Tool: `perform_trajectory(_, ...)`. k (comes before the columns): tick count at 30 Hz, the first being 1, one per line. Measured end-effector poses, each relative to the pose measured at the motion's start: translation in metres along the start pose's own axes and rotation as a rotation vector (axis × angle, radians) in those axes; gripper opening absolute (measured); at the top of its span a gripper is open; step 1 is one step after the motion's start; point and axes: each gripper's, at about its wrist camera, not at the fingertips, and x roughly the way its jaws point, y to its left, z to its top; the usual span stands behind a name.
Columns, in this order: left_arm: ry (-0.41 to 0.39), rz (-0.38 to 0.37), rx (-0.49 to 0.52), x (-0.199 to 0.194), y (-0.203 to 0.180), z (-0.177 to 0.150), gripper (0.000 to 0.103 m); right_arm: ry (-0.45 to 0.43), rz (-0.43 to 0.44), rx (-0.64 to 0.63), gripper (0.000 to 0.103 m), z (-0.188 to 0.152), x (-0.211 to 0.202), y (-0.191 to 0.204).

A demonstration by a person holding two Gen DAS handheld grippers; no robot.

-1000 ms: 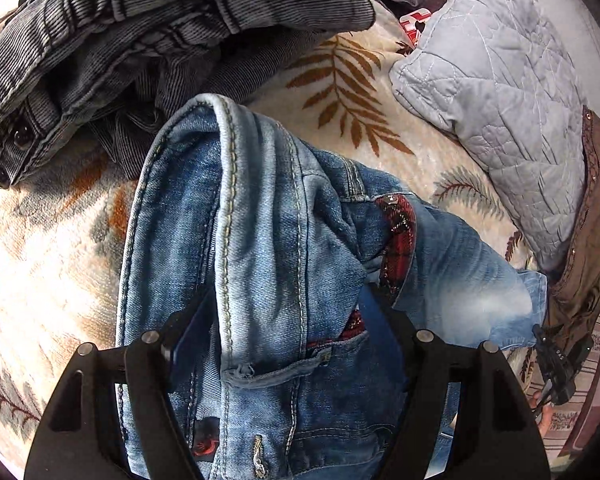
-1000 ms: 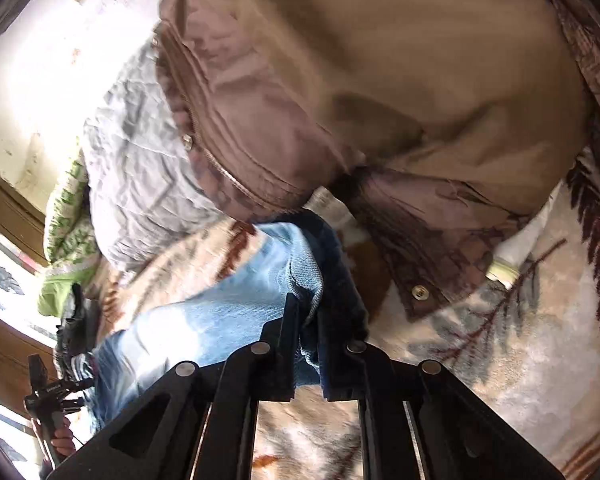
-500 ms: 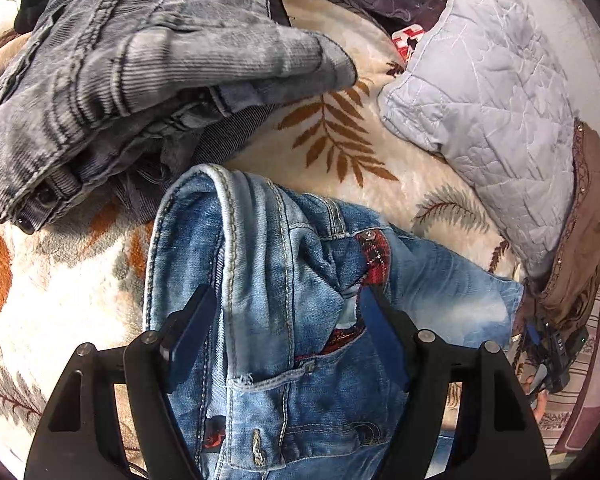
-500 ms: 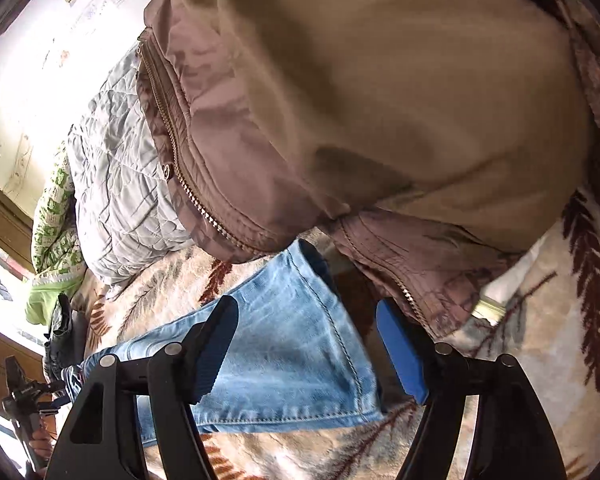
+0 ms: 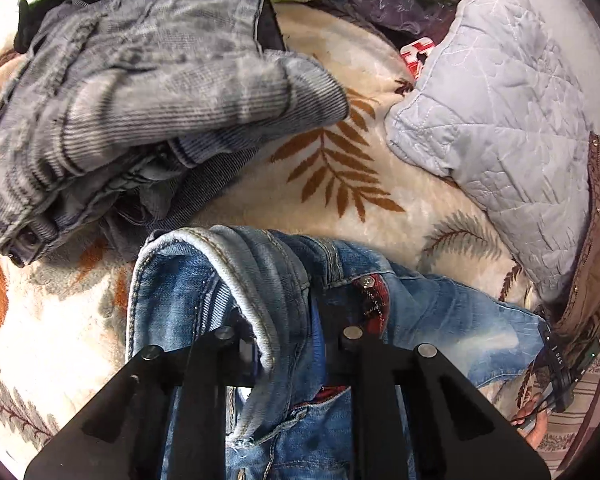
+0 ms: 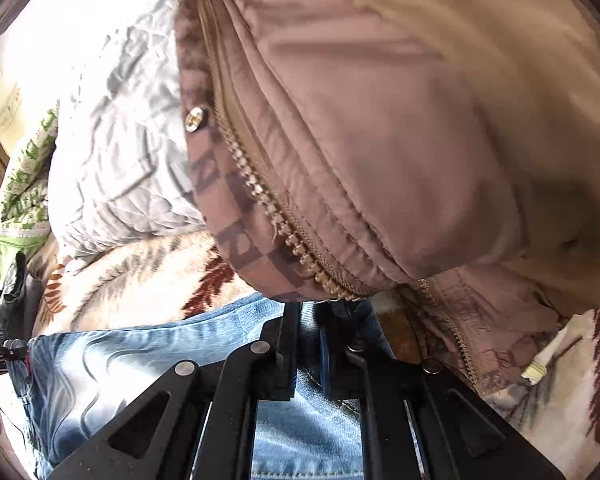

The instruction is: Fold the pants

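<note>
Left claw (image 5: 284, 344) is clamped on the jeans' (image 5: 204, 304) waistband, grey pants (image 5: 140, 112) lying beyond it. Right claw (image 6: 309, 344) pinches the jeans' leg hem, a brown jacket (image 6: 380, 140) just ahead.

Brown jacket (image 6: 380, 128) motion-blurred, edge-cropped

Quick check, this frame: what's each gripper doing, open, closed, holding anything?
Left gripper: closed on the waistband of the blue jeans.
Right gripper: closed on the jeans' leg end.
</note>
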Motion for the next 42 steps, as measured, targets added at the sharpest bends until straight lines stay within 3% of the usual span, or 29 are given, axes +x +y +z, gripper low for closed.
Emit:
perform_trajectory(5, -0.115, -0.047, 0.071, -0.064, -0.004, -0.03, 0.016, -0.11, 0.035, -0.003, 0.007, -0.02, -0.083, -0.007)
perform_trajectory(9, -0.141, -0.13, 0.105, -0.106, 0.007, -0.073, 0.016, -0.165, 0.062, 0.044, 0.007, -0.058, -0.145, -0.022)
perform_trajectory(14, -0.092, -0.213, 0.127, -0.124, 0.036, -0.141, 0.023, -0.129, 0.054, 0.11, 0.008, -0.145, -0.199, -0.067)
perform_trajectory(17, -0.002, -0.208, 0.131, -0.11, 0.054, -0.18, 0.028, -0.031, 0.022, 0.176, 0.016, -0.212, -0.208, -0.089)
perform_trajectory(20, 0.098, -0.286, 0.095, -0.105, 0.079, -0.213, 0.032, 0.057, -0.052, 0.243, 0.016, -0.264, -0.213, -0.115)
perform_trajectory(22, 0.108, -0.322, 0.066, -0.116, 0.093, -0.229, 0.038, 0.03, 0.003, 0.318, 0.014, -0.285, -0.233, -0.13)
perform_trajectory(23, 0.085, -0.326, 0.05, -0.127, 0.1, -0.236, 0.04, 0.01, 0.004, 0.339, 0.023, -0.293, -0.246, -0.134)
perform_trajectory(24, 0.055, -0.336, 0.036, -0.138, 0.106, -0.244, 0.042, -0.006, -0.008, 0.35, 0.031, -0.297, -0.255, -0.136)
perform_trajectory(25, 0.032, -0.349, 0.016, -0.148, 0.11, -0.248, 0.051, -0.022, -0.013, 0.36, 0.048, -0.299, -0.264, -0.136)
perform_trajectory(26, 0.008, -0.362, -0.012, -0.157, 0.115, -0.25, 0.061, -0.039, -0.009, 0.37, 0.058, -0.297, -0.27, -0.135)
perform_trajectory(29, -0.034, -0.403, -0.071, -0.173, 0.114, -0.255, 0.078, -0.052, 0.055, 0.399, 0.061, -0.291, -0.28, -0.13)
perform_trajectory(31, -0.023, -0.439, -0.086, -0.169, 0.104, -0.256, 0.082, -0.036, 0.122, 0.426, 0.065, -0.279, -0.273, -0.12)
perform_trajectory(37, 0.11, -0.449, -0.168, -0.121, 0.083, -0.255, 0.082, 0.071, 0.358, 0.568, 0.071, -0.247, -0.22, -0.085)
perform_trajectory(42, 0.132, -0.397, -0.231, -0.1, 0.08, -0.242, 0.082, 0.172, 0.428, 0.701, 0.072, -0.233, -0.169, -0.068)
